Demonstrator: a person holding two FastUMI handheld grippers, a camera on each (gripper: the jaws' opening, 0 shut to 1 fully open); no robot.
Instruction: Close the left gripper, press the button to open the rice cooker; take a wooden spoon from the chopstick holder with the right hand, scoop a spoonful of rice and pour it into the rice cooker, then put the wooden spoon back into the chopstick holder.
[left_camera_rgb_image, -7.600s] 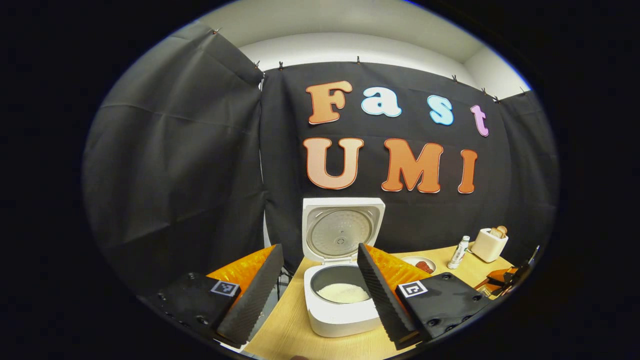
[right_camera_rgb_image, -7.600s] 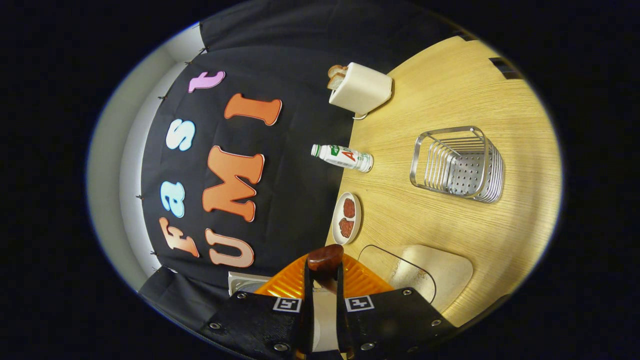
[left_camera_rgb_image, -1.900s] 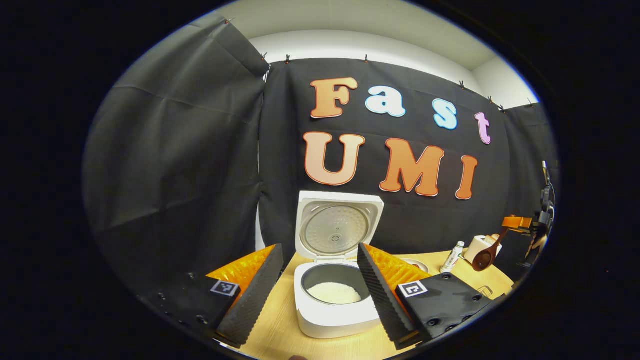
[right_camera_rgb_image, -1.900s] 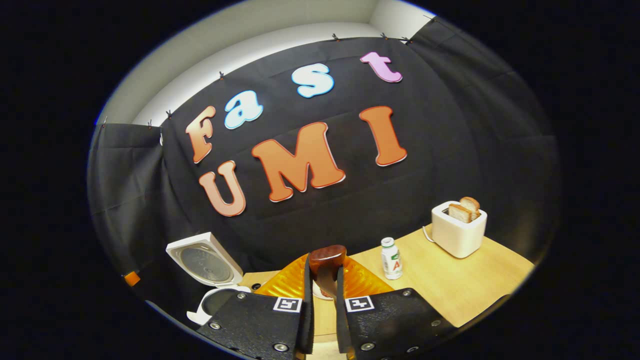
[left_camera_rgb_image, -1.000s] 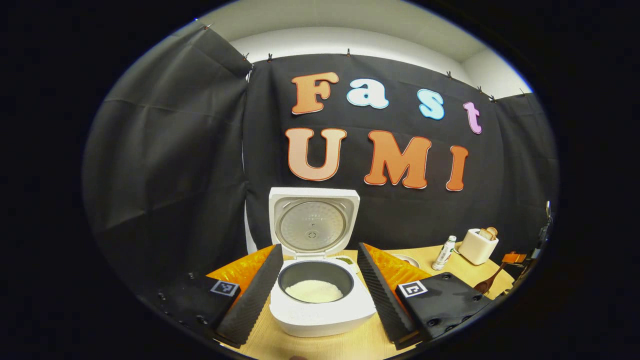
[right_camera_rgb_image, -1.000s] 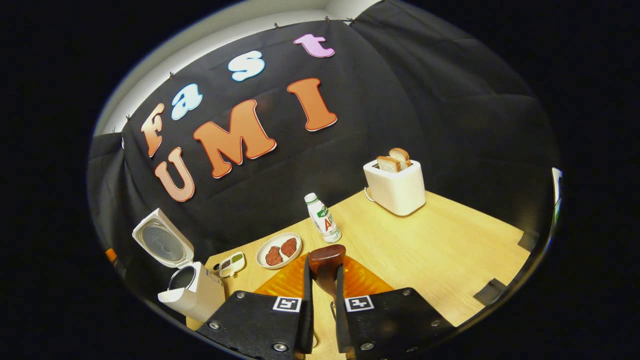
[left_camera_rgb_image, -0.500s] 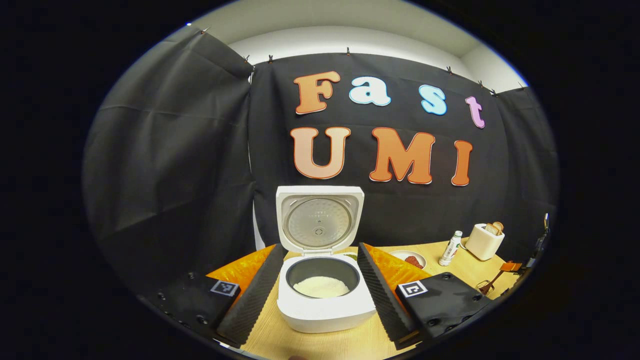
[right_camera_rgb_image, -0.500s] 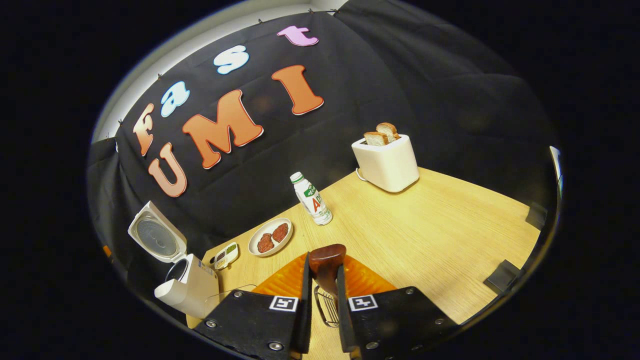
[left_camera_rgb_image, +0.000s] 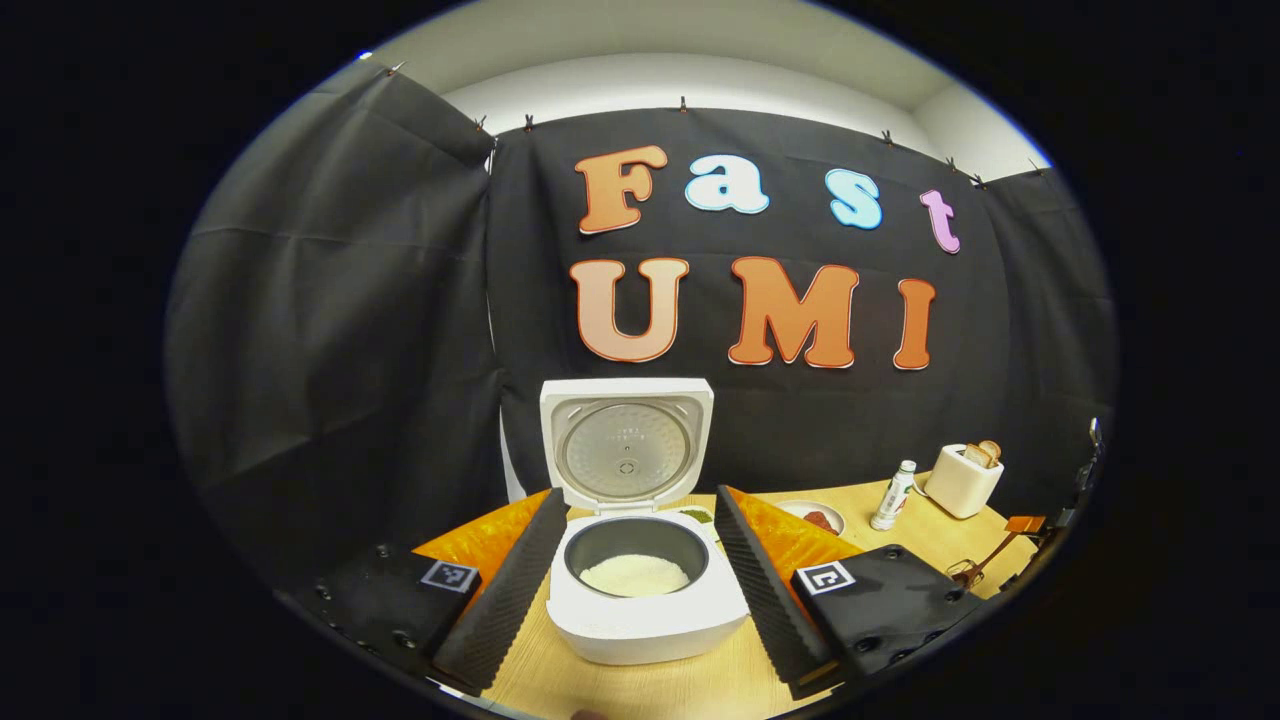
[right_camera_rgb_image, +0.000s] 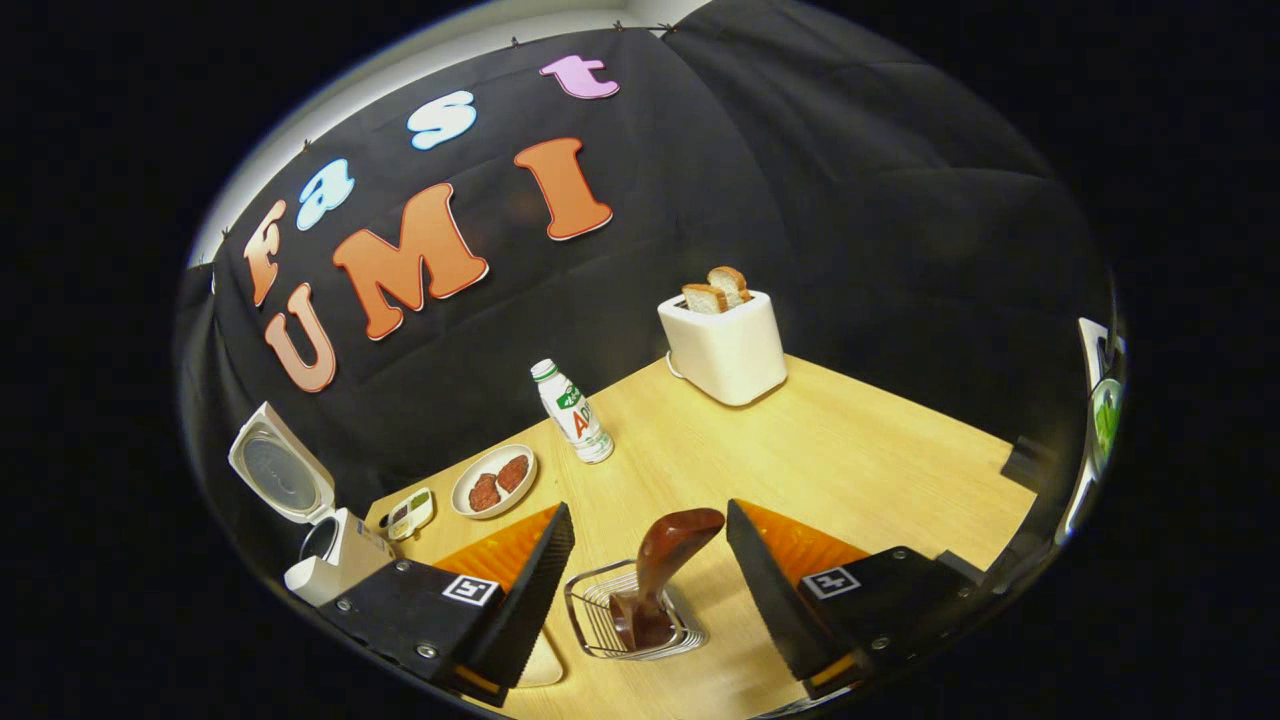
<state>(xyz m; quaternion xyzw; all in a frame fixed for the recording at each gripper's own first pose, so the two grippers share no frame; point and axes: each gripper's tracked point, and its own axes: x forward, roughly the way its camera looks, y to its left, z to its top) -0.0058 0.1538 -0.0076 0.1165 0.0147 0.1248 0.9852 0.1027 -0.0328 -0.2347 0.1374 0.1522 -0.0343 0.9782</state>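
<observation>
From the left gripper view, the left hand-held gripper (left_camera_rgb_image: 632, 575) hangs with its fingers spread wide, and the rice cooker (left_camera_rgb_image: 645, 600) sits between them on the bench (left_camera_rgb_image: 700, 690), lid up, white rice (left_camera_rgb_image: 634, 575) lying in the dark inner pot. Far off at the right edge of that view, the wooden spoon (left_camera_rgb_image: 985, 560) leans out of the chopstick holder (left_camera_rgb_image: 965, 573), with an orange part of the other gripper just above its handle. The right gripper view looks down on that same spot from close: the right hand-held gripper (right_camera_rgb_image: 645, 580) is spread apart, its fingers either side of the wooden spoon (right_camera_rgb_image: 655, 575) and touching neither it nor the wire chopstick holder (right_camera_rgb_image: 625, 610), in which the spoon stands bowl-down, handle tilted toward the right finger. This view also lays out what the other barely shows: a toaster (right_camera_rgb_image: 722, 345) holding bread at the back, a bottle (right_camera_rgb_image: 572, 412), a plate (right_camera_rgb_image: 493, 480) with two reddish pieces and a small dish (right_camera_rgb_image: 408, 512) toward the rice cooker (right_camera_rgb_image: 325, 555) at the left. A broad bare stretch of bench (right_camera_rgb_image: 850, 450) runs between holder, toaster and the right-hand edge.
</observation>
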